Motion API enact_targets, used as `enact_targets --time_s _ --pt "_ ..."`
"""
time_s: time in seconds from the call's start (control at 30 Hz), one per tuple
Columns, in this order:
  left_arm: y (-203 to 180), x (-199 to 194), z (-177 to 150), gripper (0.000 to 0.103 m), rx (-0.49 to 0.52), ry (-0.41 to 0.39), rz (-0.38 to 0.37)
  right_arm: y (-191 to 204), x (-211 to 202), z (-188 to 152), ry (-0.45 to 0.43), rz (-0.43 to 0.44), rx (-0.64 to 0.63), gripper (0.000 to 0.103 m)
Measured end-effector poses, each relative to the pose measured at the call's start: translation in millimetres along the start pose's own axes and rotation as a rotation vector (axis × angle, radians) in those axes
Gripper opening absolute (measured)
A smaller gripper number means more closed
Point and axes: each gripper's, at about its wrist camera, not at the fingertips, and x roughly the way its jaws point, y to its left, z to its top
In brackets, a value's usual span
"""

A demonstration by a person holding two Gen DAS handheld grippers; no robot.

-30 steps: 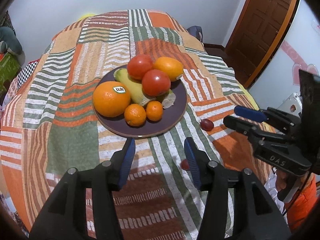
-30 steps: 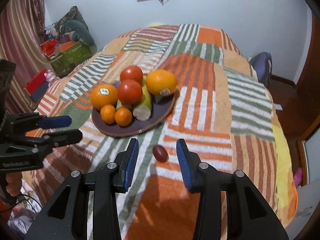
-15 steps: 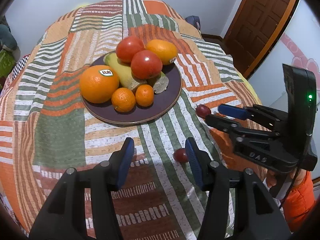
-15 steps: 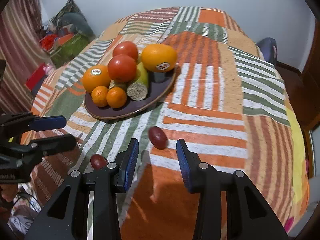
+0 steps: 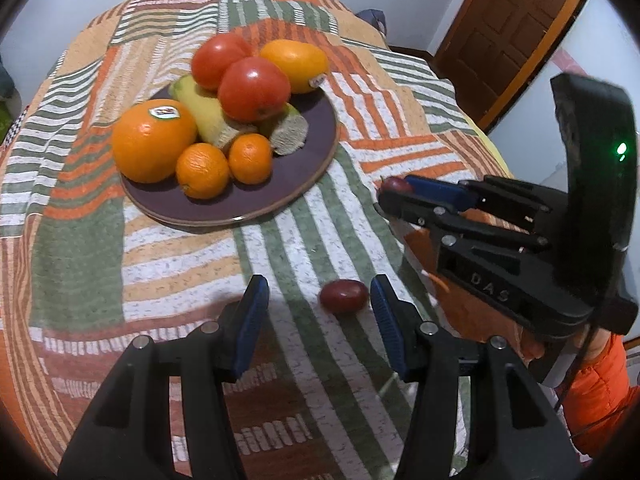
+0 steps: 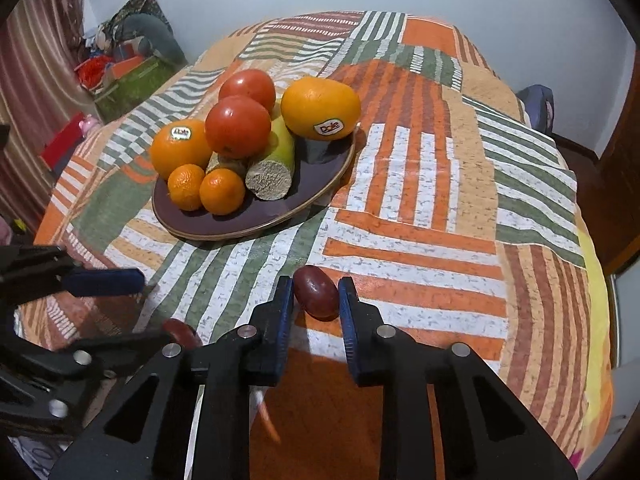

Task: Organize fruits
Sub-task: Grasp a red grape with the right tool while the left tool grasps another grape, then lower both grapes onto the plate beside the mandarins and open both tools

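Note:
A dark purple plate (image 5: 304,160) (image 6: 320,184) on the patchwork bedspread holds oranges, two tomatoes, mandarins and cut green pieces. Two small dark red fruits lie loose on the cloth. My left gripper (image 5: 316,312) is open around one red fruit (image 5: 344,296), which lies near the right finger. My right gripper (image 6: 314,296) has closed in on the other red fruit (image 6: 318,291), with both pads at its sides. That fruit shows at the right gripper's tips in the left wrist view (image 5: 396,186). The first fruit is partly hidden behind the left gripper in the right wrist view (image 6: 178,330).
The bedspread (image 6: 420,208) covers a bed that drops off at the right. A wooden door (image 5: 508,28) stands at the far right. Boxes and clutter (image 6: 124,68) lie on the floor at the left.
Both grippers moved forward and down towards the loose red fruits. The right gripper's fingers narrowed onto its fruit. The left gripper now has the other fruit between its fingers.

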Motion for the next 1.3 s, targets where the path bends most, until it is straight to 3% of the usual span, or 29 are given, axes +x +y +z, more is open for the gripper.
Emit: enact_targets --time_s 0.2,0.37,0.63,1.0,1.3 --pt "-15.0 5.0 -4.8 0.05 0.046 0.007 -0.008 -6.9 -18.3 -0.5 -0.034 -0.003 0.021 0.021" --pt "-15.1 13.7 -5.2 0.03 0.042 0.017 0.017 -4.8 -27.1 0.6 -0.055 0.004 0.027 0.021" --pt "-14.7 9.9 -5.9 0.029 0.054 -0.006 0.034 2.0 -24.9 2.3 -0.053 0.023 0.023 0.021" --pt "25.0 -22.4 16.7 0.029 -0.018 -0.103 0.074 21.7 -20.2 15.2 -0.072 0.049 -0.028 0.021" --pt "41.9 -17.5 37.0 0.029 -0.052 -0.135 0.082 33.3 -6.9 30.6 -0.084 0.078 -0.049 0.021"
